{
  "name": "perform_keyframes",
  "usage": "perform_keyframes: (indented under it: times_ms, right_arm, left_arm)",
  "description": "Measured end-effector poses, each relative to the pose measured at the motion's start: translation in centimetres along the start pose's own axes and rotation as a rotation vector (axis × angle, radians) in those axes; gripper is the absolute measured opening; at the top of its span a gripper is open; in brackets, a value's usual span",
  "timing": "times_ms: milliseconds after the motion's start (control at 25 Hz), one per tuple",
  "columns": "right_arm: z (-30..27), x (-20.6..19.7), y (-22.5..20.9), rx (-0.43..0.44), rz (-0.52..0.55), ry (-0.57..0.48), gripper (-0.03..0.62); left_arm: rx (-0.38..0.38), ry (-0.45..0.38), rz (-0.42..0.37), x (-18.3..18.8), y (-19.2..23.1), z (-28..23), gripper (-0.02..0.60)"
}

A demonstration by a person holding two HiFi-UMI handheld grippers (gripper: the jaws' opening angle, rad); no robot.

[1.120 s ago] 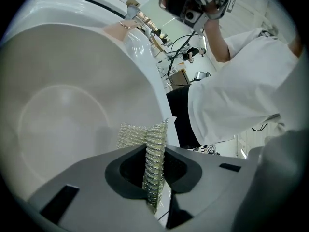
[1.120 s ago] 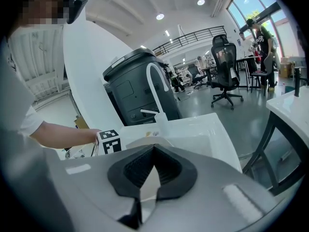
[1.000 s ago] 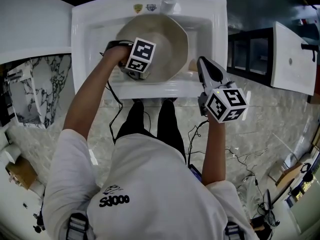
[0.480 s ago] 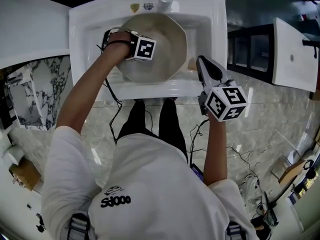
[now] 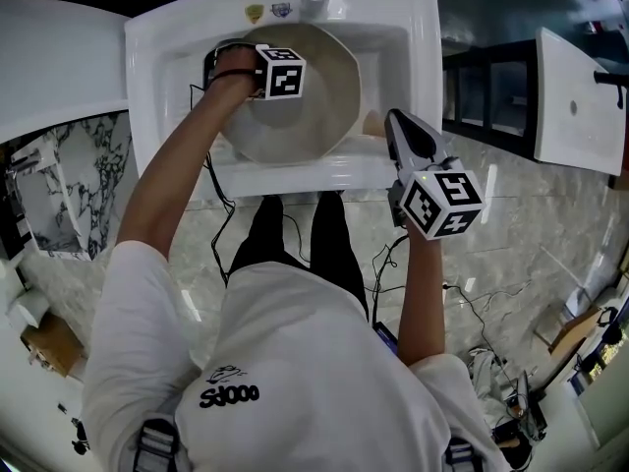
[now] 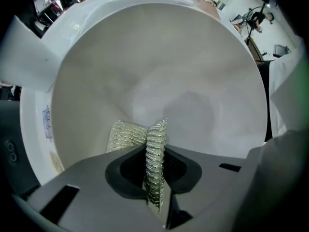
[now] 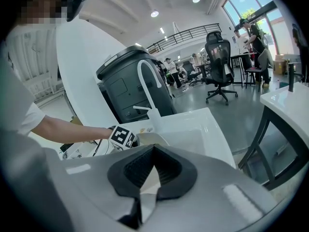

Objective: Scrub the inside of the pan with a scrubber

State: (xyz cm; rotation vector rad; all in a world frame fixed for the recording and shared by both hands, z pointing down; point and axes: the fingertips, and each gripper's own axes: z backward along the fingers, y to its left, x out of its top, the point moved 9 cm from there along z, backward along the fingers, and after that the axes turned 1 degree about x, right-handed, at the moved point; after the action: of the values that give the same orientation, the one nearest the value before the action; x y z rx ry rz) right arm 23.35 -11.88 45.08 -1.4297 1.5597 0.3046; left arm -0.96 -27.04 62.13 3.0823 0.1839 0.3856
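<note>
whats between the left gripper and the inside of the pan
The scrubber: the left gripper is shut on it, and its silvery mesh sticks out toward the pan wall, as the left gripper view shows.

A pale veined stone floor (image 5: 521,224) is spreading out below, with a black frame (image 5: 486,96) and a white tabletop (image 5: 575,106) standing on the right and a marbled slab (image 5: 59,185) lying on the left. Farther off, 1 black office chair (image 7: 219,57) is sitting on glossy grey flooring near a tall window (image 7: 246,8) that is letting in daylight. Round ceiling lights (image 7: 154,14) are glowing above a railed balcony (image 7: 186,34), and a dark grey bin (image 7: 130,86) is standing below it.
</note>
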Motion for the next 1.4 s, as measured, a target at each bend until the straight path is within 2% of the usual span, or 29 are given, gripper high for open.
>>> perform_keyframes:
  times_ms: [120,320,560,840,1000,1200,1400]
  right_arm:
    - [-0.1,-0.1,0.0,0.008,0.003,0.006,0.009]
    - [-0.2,-0.4,0.0,0.016,-0.004,0.009,0.009]
    - [-0.3,-0.8,-0.2,0.019,-0.010,0.014,0.009]
    - [-0.4,-1.0,0.4,0.025,-0.019,0.010,0.009]
    - [-0.7,-0.9,1.0,0.040,-0.016,0.007,0.009]
    - [-1.0,-1.0,1.3,0.046,-0.012,0.011,0.009]
    - [-1.2,-1.1,2.0,0.053,-0.007,0.013,0.009]
  left_arm:
    - [0.018,-0.064,0.002,1.0,0.6,0.3,0.061]
    - [0.034,-0.103,0.008,2.5,0.9,0.4,0.061]
    - [0.023,-0.205,0.006,5.0,0.2,1.1,0.061]
    - [0.006,-0.309,-0.098,7.3,-2.6,2.1,0.061]
    - [-0.042,-0.344,-0.179,7.7,-5.3,2.4,0.061]
    - [-0.103,-0.363,-0.306,7.4,-9.1,2.5,0.061]
    - [-0.159,-0.353,-0.361,6.1,-11.4,2.1,0.061]
